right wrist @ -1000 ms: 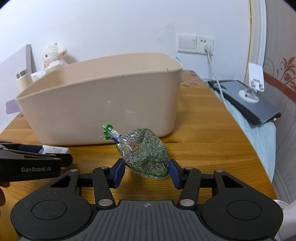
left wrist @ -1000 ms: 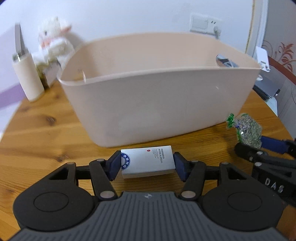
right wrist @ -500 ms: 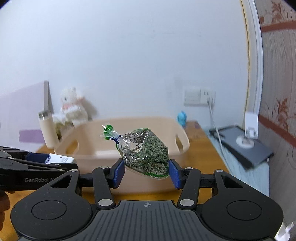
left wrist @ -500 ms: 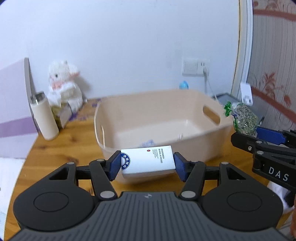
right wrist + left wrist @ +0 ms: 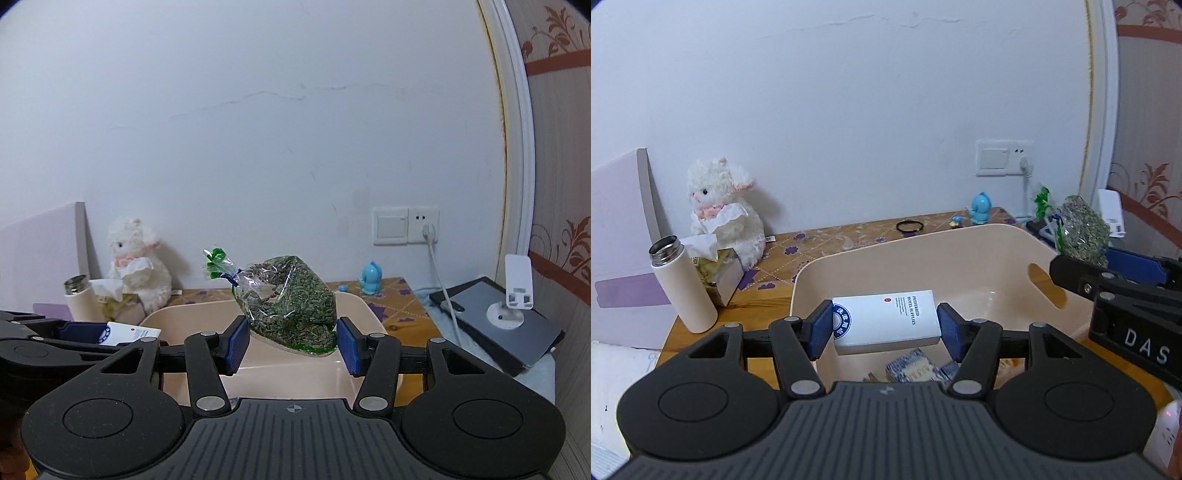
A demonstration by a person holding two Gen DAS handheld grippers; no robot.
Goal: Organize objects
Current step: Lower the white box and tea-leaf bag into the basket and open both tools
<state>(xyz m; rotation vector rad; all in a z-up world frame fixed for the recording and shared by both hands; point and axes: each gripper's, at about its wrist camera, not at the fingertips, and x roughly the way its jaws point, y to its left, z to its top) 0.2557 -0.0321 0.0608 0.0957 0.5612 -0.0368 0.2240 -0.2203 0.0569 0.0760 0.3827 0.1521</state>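
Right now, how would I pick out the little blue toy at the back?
Start at the wall socket with the white plug. On the patterned tabletop just below it, behind the beige tub, stands the blue figurine. It is the only bright blue thing there, far smaller than the white plush lamb.

You've got a white box with a blue round emblem and a small red dot, clamped between blue pads on the black left gripper. Clear bag of grey-green bits, green tie end, sits in the right gripper, same blue pads. Bin is pale peach. Cloth is tan with purple flowers. Flask cream, plush white with pink.
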